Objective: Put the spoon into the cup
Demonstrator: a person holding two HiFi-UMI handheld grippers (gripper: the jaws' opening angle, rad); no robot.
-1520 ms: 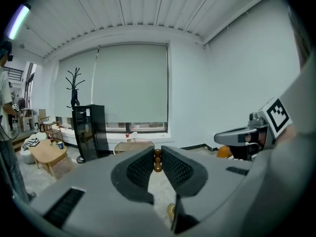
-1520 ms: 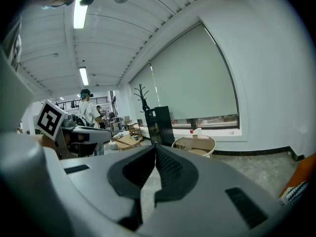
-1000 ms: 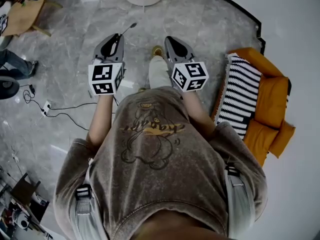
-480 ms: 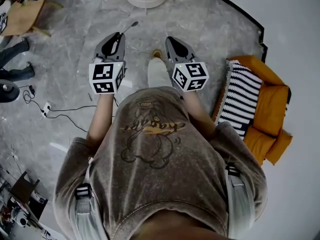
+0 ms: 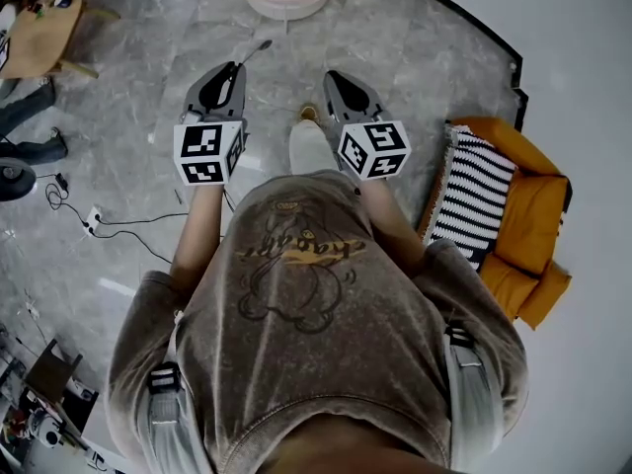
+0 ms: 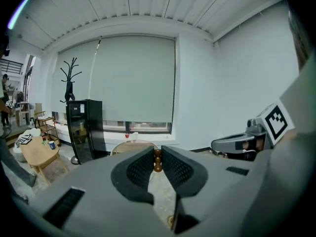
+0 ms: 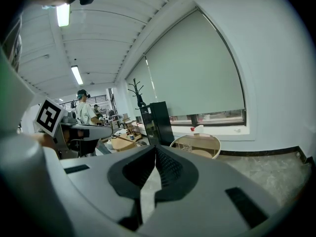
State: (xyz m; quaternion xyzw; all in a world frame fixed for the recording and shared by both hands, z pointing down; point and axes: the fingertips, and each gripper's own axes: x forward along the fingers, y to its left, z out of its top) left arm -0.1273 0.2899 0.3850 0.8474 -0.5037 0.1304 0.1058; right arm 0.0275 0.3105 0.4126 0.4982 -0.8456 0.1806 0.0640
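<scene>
Left hand-held gripper (image 5: 233,69) beside right hand-held gripper (image 5: 332,77), spoon (image 5: 256,53) poking ahead of the left. Round tabletop (image 5: 286,6) beyond both, armchair (image 5: 538,205) off right.

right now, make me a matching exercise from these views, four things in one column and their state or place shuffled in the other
Things:
1. left gripper
2. right gripper
3. striped blanket
4. round beige table

States or places:
A. draped on the orange sofa
B. shut, nothing between its jaws
C. ahead of both grippers, at the head view's top edge
D. shut on the spoon

Pairs: 1-D, 2-B, 3-A, 4-C
</scene>
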